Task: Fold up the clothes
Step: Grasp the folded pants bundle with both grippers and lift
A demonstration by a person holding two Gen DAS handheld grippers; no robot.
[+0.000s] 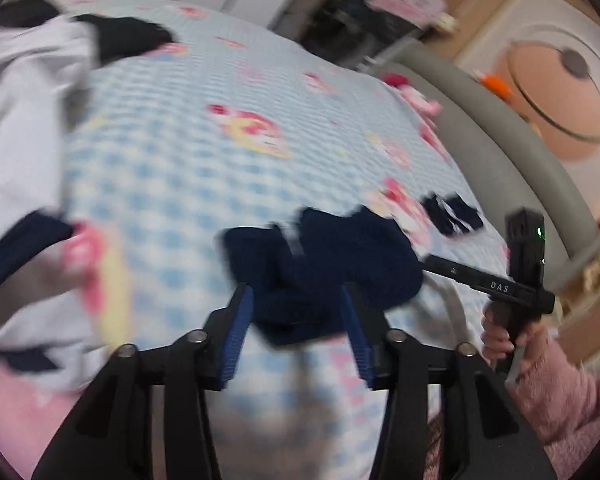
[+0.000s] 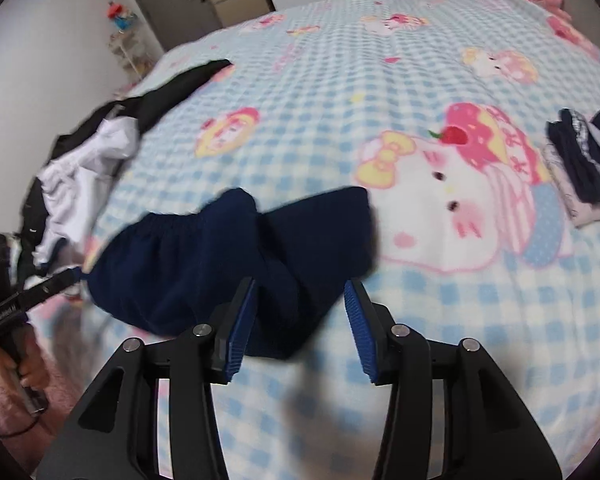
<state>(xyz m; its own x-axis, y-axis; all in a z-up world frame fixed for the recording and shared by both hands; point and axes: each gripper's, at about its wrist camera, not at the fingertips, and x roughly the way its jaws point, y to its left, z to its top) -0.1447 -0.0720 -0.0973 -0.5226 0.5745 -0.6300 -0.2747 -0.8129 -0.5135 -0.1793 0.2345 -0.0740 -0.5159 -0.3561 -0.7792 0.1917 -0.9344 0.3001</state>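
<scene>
Both the left gripper [image 1: 298, 320] and right gripper [image 2: 300, 320] are standing apart, pads clear of the navy garment [image 2: 236, 260] lying crumpled on the checked bedspread [image 2: 340, 80]; folded stack [image 2: 584, 164] is sitting done, unsorted pile [image 2: 84, 160] is waiting.

Each claw is matte black, a linkage of angular arms with cut-out windows and round silver screws at the joints; the left claw [image 1: 298, 320] and right claw [image 2: 300, 312] both carry ribbed blue pads [image 2: 242, 320]. A black bar bears white lettering [image 1: 500, 287] and a green light [image 1: 539, 232]. The person wears a fuzzy pink sleeve [image 1: 560, 400].
</scene>
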